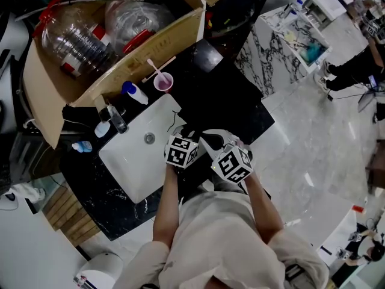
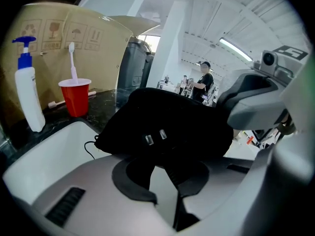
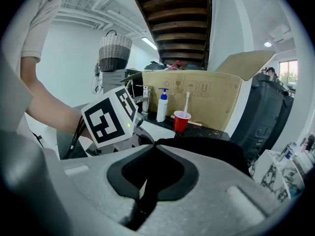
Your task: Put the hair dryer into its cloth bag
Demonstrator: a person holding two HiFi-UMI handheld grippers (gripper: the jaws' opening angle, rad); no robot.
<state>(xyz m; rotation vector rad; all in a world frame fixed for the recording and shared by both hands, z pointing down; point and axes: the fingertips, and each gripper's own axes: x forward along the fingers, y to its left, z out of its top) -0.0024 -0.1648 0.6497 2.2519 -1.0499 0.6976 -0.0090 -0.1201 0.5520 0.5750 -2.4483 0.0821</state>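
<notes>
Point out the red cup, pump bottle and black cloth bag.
red cup [image 2: 75, 97]: left gripper view, side wall
pump bottle [image 2: 28, 101]: left gripper view, white body
black cloth bag [image 2: 172, 119]: left gripper view, front

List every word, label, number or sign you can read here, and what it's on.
No readable words or numbers anywhere.
Cardboard box: four printed handling pictograms, an umbrella among them; the rest too small to tell.
Marker cube: black-and-white square pattern, no text.
</notes>
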